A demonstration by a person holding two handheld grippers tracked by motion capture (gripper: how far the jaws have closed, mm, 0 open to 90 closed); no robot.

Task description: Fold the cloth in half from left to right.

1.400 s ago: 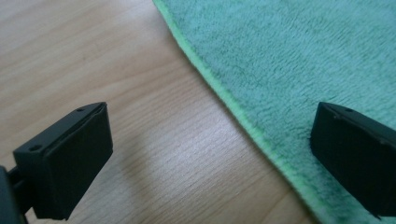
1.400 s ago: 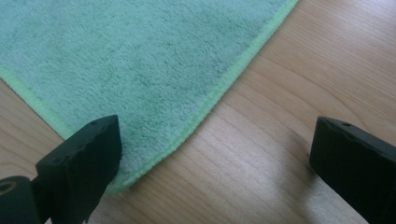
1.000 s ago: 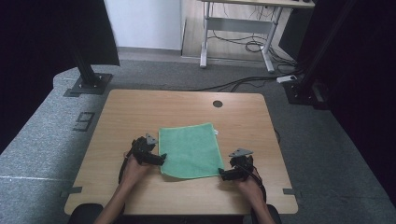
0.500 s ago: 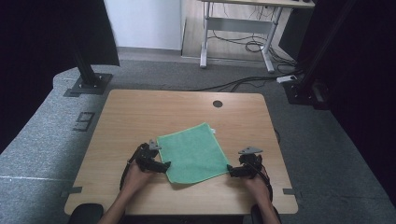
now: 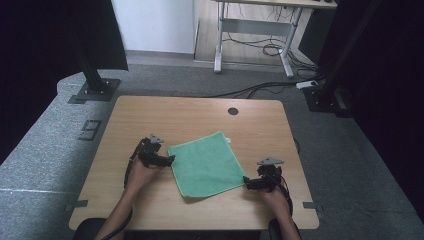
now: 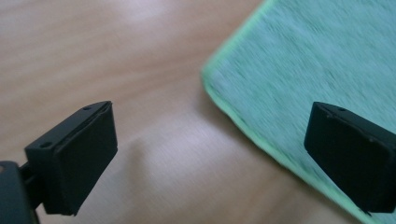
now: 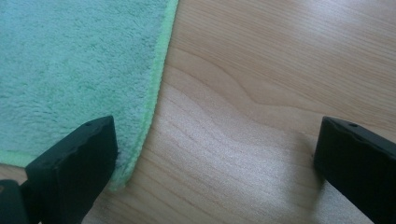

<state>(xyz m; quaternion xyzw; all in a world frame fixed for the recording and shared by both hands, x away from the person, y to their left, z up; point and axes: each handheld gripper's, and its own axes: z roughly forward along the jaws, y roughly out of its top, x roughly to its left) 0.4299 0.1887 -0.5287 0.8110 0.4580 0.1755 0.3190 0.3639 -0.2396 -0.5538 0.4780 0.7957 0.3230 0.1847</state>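
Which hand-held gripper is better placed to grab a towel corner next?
Probably the right hand-held gripper: open, with the green towel corner beside one jaw. The left hand-held gripper, also open, straddles an edge below a corner.

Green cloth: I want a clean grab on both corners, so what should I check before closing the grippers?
1. Green cloth lies flat on the table: ok.
2. Left gripper jaws open wide: ok.
3. Right gripper jaws open wide: ok.
4. Left jaws straddle the cloth's edge, corner just ahead: ok.
5. Right jaws straddle the cloth's corner: ok.
6. Jaws low enough to catch the cloth: cannot tell.
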